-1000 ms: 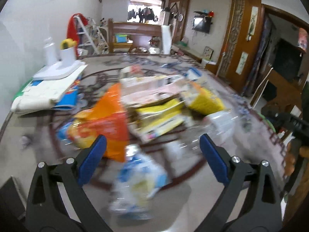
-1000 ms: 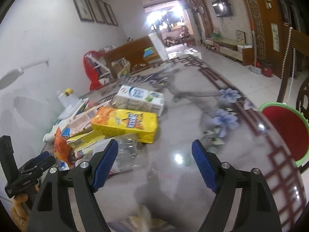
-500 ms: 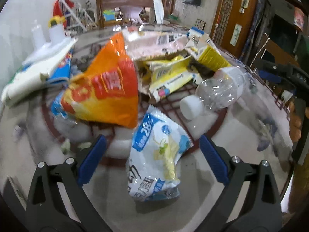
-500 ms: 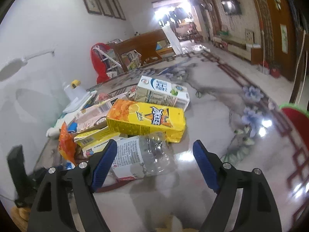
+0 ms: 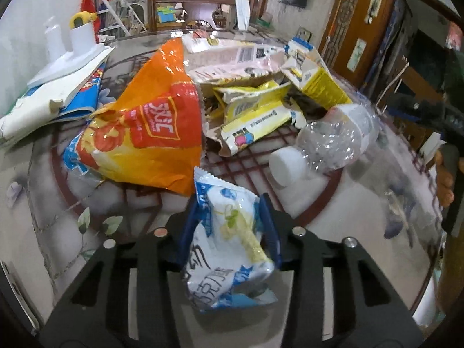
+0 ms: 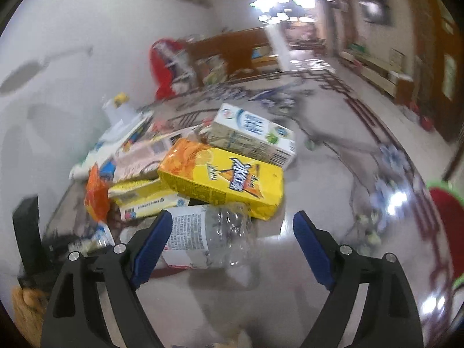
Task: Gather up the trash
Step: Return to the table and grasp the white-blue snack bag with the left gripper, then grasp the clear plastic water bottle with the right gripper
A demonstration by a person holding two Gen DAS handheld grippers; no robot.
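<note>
Jaws of the left gripper (image 5: 229, 226) have just closed on the blue-white wrapper (image 5: 229, 240), pinching it low over the counter (image 5: 43, 203), just beside the orange bag (image 5: 150, 133); right gripper (image 6: 229, 246) hangs wide and empty, bottle (image 6: 208, 237) lying just ahead.

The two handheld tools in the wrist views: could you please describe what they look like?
Both match: the left tool and right tool have matte black angular frames with cut-out slots, two fingers each lined with blue pads, and round silver screw heads at the joints. No cables, markings or sleeves are visible.
</note>
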